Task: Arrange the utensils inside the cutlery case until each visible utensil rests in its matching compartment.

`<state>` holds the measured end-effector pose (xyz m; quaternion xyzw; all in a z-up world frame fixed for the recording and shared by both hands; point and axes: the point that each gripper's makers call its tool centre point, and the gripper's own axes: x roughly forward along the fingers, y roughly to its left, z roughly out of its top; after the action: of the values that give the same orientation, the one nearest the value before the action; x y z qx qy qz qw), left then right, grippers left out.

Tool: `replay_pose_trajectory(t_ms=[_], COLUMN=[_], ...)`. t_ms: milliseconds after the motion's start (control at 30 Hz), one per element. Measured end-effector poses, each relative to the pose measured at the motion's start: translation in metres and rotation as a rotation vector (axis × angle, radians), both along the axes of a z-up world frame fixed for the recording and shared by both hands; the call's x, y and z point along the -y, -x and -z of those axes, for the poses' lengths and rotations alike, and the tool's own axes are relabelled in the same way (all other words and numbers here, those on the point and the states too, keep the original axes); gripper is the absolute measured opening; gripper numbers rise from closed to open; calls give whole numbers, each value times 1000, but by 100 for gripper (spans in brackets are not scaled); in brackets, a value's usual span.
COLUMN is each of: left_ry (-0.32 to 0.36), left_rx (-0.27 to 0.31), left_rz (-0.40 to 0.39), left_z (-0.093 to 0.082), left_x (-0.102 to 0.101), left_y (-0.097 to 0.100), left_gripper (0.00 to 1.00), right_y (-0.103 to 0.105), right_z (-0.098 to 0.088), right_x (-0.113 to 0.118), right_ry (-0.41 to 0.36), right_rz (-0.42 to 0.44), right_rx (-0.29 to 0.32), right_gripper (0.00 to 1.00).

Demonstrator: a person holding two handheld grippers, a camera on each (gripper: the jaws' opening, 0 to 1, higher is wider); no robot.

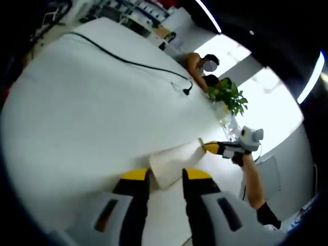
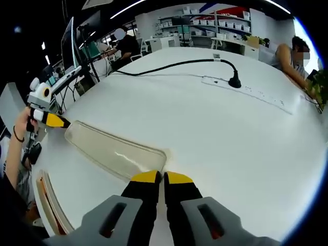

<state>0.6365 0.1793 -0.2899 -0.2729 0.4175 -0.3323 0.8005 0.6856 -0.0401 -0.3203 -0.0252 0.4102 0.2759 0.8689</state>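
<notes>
A long clear plastic lid (image 2: 113, 151) is held over the white table (image 2: 215, 133), one gripper at each end. My right gripper (image 2: 163, 178) has its yellow-tipped jaws pressed nearly together on the lid's near edge. In the left gripper view, the lid's pale end (image 1: 177, 156) fills the gap between the jaws of my left gripper (image 1: 166, 174). The right gripper (image 1: 207, 148) meets the lid's far end there, held by a hand. The left gripper (image 2: 64, 123) touches the lid's far corner in the right gripper view. A flat cream tray with a brown rim (image 2: 47, 205), perhaps the cutlery case, lies at the table's edge; its contents are hidden.
A black cable (image 2: 174, 64) runs to a plug on a white power strip (image 2: 251, 91) across the table. A green plant (image 1: 230, 95) in a glass vase stands at the table's end. People sit at the table's edges. Shelves and desks stand behind.
</notes>
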Motion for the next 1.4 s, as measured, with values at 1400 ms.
replay_pose_trajectory(t_ms=[1400], left_ry=[198], left_rx=[-25], left_rz=[61], left_z=[-28], left_x=[85], left_y=[0], left_gripper=[1], right_y=[21], right_z=[0], right_x=[0], right_ry=[-134], right_rz=[-26], right_rx=[41], right_gripper=[4])
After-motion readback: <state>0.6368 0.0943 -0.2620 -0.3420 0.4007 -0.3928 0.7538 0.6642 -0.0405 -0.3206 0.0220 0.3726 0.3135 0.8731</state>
